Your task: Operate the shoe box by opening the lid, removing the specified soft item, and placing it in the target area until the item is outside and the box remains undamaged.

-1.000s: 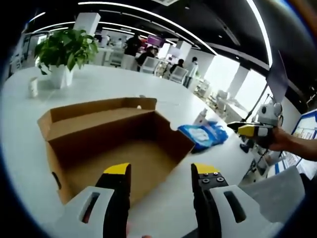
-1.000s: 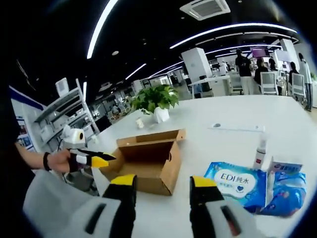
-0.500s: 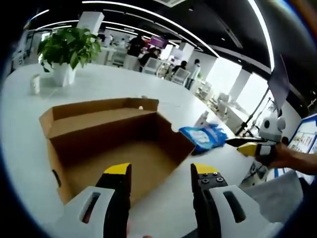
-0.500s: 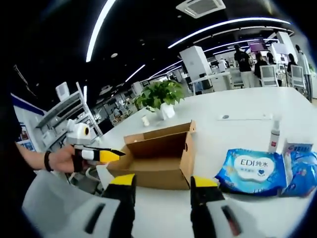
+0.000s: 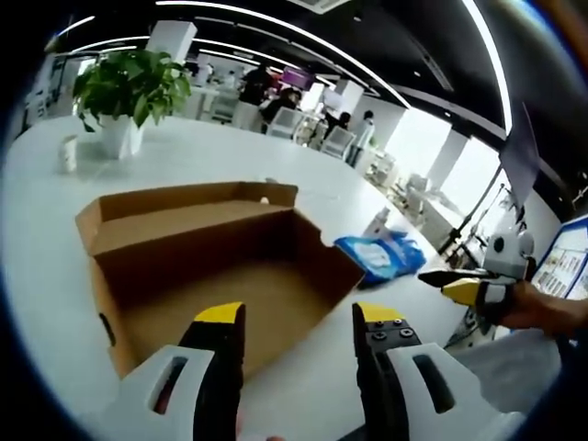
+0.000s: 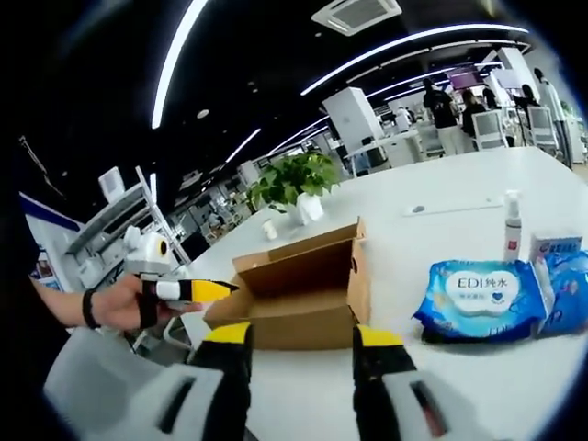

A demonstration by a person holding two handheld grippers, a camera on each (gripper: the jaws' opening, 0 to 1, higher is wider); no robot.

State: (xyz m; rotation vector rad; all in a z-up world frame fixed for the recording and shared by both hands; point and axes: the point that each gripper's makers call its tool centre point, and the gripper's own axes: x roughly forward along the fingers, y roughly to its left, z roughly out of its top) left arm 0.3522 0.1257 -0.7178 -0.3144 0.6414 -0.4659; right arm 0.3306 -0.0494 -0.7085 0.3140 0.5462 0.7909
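An open brown cardboard shoe box (image 5: 211, 266) lies on the white table (image 5: 55, 303), its flap folded back at the far side and its inside bare. My left gripper (image 5: 299, 317) hovers open over the box's near edge, nothing between its yellow-tipped fingers. A blue pack of wipes (image 5: 381, 255) lies on the table to the right of the box. My right gripper (image 5: 457, 281), held by a hand, hangs past the table's right edge. In the right gripper view the box (image 6: 294, 294) stands ahead, the wipes pack (image 6: 482, 296) to its right, and my right gripper (image 6: 299, 335) is open and empty. My left gripper (image 6: 216, 289) is at the box's left end.
A potted plant (image 5: 129, 87) and a small white cup (image 5: 66, 154) stand at the table's far left. Behind the wipes stand a spray bottle (image 6: 512, 225), a small carton (image 6: 551, 246) and another blue pack (image 6: 568, 292). People and chairs are far behind.
My right gripper has dropped lower and drifted a little right in the left gripper view, and its camera has swung. The box and wipes pack have stayed put. Both grippers remain open.
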